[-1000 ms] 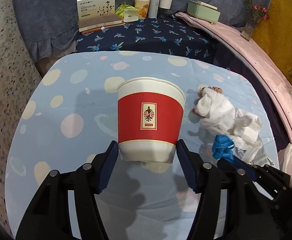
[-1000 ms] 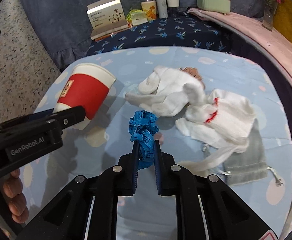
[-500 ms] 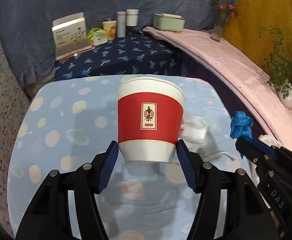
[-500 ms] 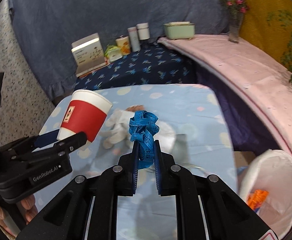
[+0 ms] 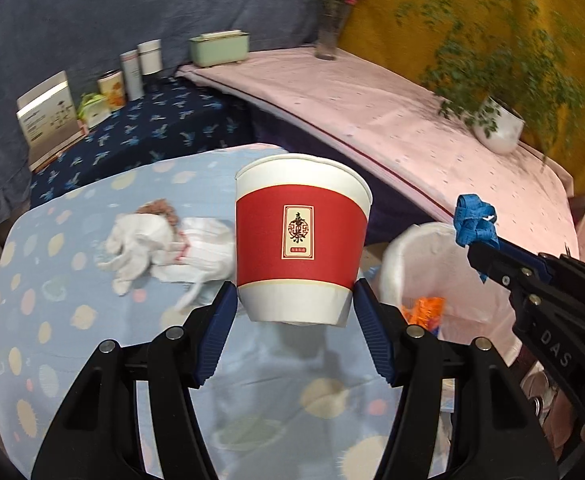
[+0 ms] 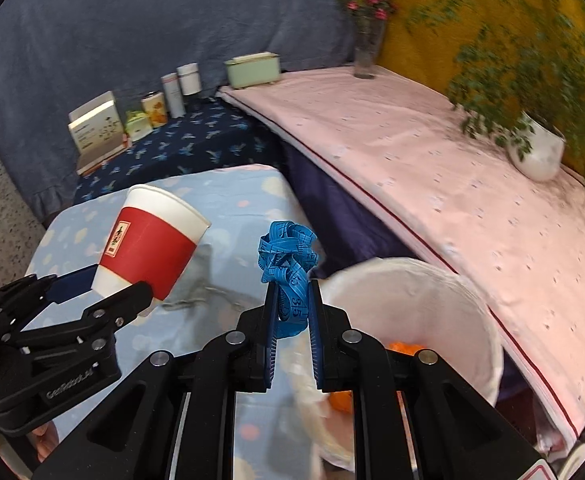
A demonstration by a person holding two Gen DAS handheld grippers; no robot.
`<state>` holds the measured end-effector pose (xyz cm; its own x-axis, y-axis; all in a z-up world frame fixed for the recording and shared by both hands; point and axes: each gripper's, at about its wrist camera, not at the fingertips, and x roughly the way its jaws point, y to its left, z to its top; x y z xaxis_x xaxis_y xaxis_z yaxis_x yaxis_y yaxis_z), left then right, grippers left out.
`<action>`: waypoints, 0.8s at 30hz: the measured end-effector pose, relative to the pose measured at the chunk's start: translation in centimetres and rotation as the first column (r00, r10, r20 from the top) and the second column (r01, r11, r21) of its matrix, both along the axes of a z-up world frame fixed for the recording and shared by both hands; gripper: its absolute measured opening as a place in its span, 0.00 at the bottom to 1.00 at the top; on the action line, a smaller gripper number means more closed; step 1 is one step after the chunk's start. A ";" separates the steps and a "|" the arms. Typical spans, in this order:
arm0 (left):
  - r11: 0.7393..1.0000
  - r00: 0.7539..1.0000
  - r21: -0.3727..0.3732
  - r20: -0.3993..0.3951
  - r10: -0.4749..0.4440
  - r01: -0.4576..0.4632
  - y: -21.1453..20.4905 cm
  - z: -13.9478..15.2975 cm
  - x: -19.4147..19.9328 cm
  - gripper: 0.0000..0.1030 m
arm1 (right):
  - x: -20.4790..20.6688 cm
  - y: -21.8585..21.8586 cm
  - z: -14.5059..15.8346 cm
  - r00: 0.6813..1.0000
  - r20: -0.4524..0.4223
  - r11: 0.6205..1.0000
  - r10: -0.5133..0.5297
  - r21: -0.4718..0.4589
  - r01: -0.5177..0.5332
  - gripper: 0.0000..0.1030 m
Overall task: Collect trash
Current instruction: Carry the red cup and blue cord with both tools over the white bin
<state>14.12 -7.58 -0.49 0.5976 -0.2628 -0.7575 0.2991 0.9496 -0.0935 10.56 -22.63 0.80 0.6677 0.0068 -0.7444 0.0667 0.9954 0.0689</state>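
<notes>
At left wrist view centre: left hand-held gripper (image 5: 294, 312) clamped on a red-and-white paper cup (image 5: 302, 240), fingers on the white base band, cup upright and lifted off the bench (image 5: 52, 320). Bench has a light blue spotted cloth. White crumpled cloth (image 5: 160, 244) lies on it left of the cup, something brownish tucked at its top edge, can't tell what. Right of the cup, past the bench edge: white-lined trash bin (image 5: 420, 272) with orange scraps (image 5: 422, 310) inside. Right hand-held gripper (image 5: 472, 246) enters from the right, pinching a blue measuring tape wad (image 5: 474, 224) above the bin's far rim. Background: pink-covered ledge with a potted plant (image 5: 496, 124), dark blue floral surface with boxes and tins.

Right wrist view: right hand-held gripper (image 6: 291, 308) clenched on the blue measuring tape wad (image 6: 288, 260), wad bunched above the fingertips, tail hanging between the jaws, numerals visible. Trash bin (image 6: 452, 300) sits just right of and below the fingers, orange scraps (image 6: 404, 348) in the bottom. Tape is near the bin's left rim, not inside it. Left hand-held gripper (image 6: 122, 288) at left grasps the paper cup (image 6: 152, 248), which appears tilted in this view, over the bench (image 6: 232, 192).
</notes>
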 end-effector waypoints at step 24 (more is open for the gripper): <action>0.977 0.977 0.028 -0.037 -0.208 0.210 -11.5 -2.4 -3.8 0.56 | -5.0 -9.6 -2.7 0.979 -0.078 0.982 -0.187 0.026 0.189 0.13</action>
<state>10.29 -19.12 -2.85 0.5063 -0.3548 -0.7860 0.4885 0.8691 -0.0777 5.56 -32.25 -1.92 0.6018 -0.0883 -0.7938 0.2586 0.9619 0.0891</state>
